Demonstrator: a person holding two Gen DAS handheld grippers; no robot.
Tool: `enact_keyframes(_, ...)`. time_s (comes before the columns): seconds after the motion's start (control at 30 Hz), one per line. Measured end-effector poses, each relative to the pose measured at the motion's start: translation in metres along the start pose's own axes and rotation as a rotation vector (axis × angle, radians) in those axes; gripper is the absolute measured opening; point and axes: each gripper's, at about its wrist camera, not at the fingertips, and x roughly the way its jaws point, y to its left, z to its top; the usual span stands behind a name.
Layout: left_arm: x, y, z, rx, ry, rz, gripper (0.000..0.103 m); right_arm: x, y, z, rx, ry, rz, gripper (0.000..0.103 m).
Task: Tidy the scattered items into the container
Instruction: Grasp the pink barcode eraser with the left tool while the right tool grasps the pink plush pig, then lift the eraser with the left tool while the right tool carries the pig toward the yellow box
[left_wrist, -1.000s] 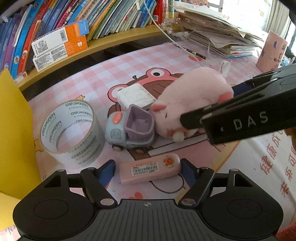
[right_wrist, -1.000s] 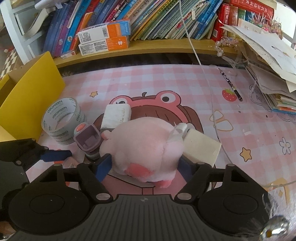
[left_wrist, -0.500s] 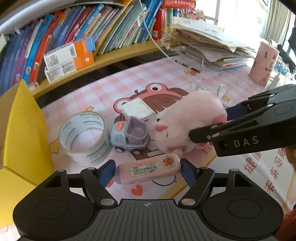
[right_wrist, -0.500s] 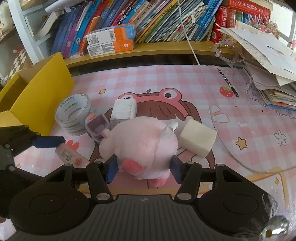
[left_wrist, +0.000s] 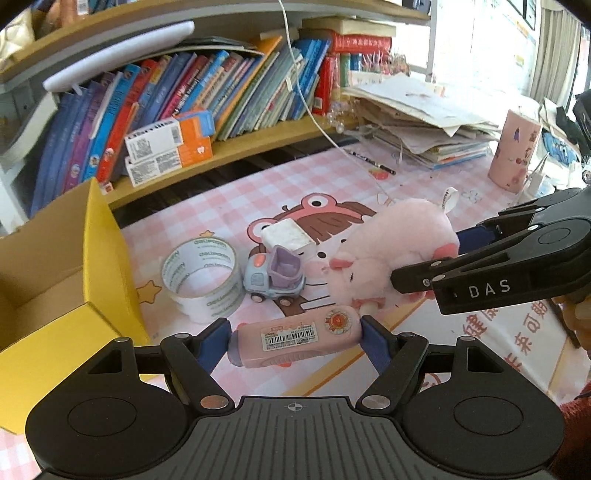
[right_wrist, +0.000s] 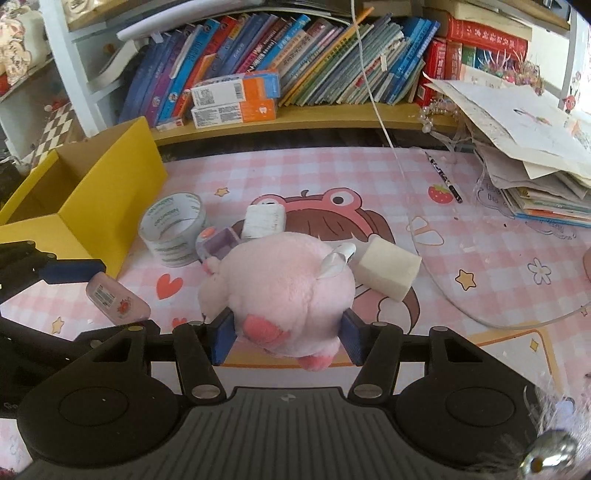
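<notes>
While grippers grip, tape roll (left_wrist: 201, 280), toy truck (left_wrist: 275, 277)

Pink checked desk mat (right_wrist: 369, 177) (cartoon print) carries tape roll (right_wrist: 173, 229), toy truck (left_wrist: 275, 273), 2 white blocks (right_wrist: 388, 272).

I see a fuzzy cloth pig (right_wrist: 288, 291) beside a glossy plastic truck (left_wrist: 273, 275) and a shiny clear tape roll (left_wrist: 201, 275). Left of the tape, the box (right_wrist: 122, 177) looks matt yellow cardboard, raw brown inside. My left gripper (left_wrist: 295, 338) is matt black plastic clamping a smooth pink tube (left_wrist: 295, 341) with a paper label.
</notes>
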Motion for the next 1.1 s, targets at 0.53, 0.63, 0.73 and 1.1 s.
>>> enact_keyframes(0.53,-0.055,0.016,-0.021,-0.076,-0.081,0.073,0.077,-0.033,0.029,-0.011,-0.071,-0.034,-0.011,0.056)
enact_keyframes(0.63,-0.065,0.02,-0.026,-0.096,-0.093,0.088,0.077,-0.036,0.034,-0.011,-0.086,-0.038,-0.007,0.056)
enact_keyframes(0.73,-0.072,0.023,-0.029,-0.11,-0.104,0.101,0.077,-0.038,0.039,-0.012,-0.101,-0.04,0.0,0.056)
enact_keyframes(1.1,-0.081,0.028,-0.035,-0.138,-0.105,0.123,0.077,-0.039,0.047,-0.014,-0.125,-0.027,0.024,0.056)
